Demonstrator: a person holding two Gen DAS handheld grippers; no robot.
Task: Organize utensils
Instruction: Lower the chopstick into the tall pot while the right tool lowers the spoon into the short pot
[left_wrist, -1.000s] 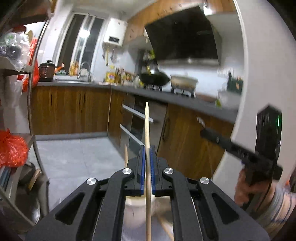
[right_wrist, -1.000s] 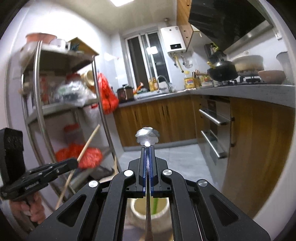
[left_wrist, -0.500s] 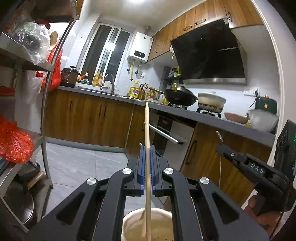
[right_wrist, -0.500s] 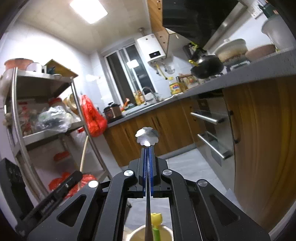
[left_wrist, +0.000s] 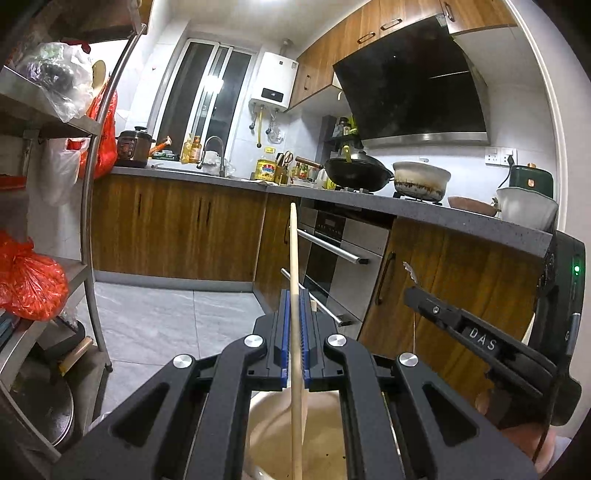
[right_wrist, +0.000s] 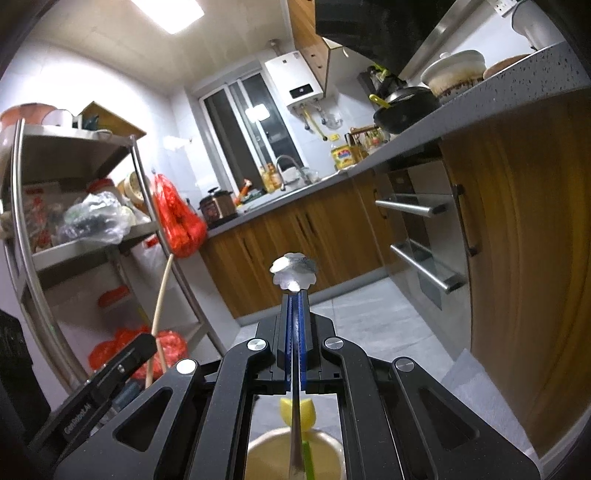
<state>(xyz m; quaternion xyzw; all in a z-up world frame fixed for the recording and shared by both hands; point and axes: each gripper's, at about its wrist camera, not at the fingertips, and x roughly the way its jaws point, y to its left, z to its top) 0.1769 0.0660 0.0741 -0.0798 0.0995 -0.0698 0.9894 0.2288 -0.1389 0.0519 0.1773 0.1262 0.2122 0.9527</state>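
My left gripper (left_wrist: 294, 295) is shut on a long wooden utensil handle (left_wrist: 293, 251) that stands upright, its lower end inside a cream round holder (left_wrist: 284, 443) below the jaws. My right gripper (right_wrist: 294, 295) is shut on a thin metal utensil with a flower-shaped end (right_wrist: 293, 272); its lower end hangs over the same cream holder (right_wrist: 266, 458), beside a yellow-and-green utensil (right_wrist: 306, 413). The right gripper also shows in the left wrist view (left_wrist: 410, 295), and the left gripper in the right wrist view (right_wrist: 147, 341) with the wooden handle (right_wrist: 160, 299).
A metal shelf rack (left_wrist: 90, 184) with red bags (left_wrist: 29, 288) stands on the left. Wooden cabinets and an oven (left_wrist: 340, 258) run under a grey counter (left_wrist: 443, 218) carrying a wok (left_wrist: 356, 171) and pots. A tiled floor (left_wrist: 155, 317) lies ahead.
Both grippers have tilted and shifted over the holder, each still holding its utensil. The yellow-and-green utensil has come further into the right wrist view.
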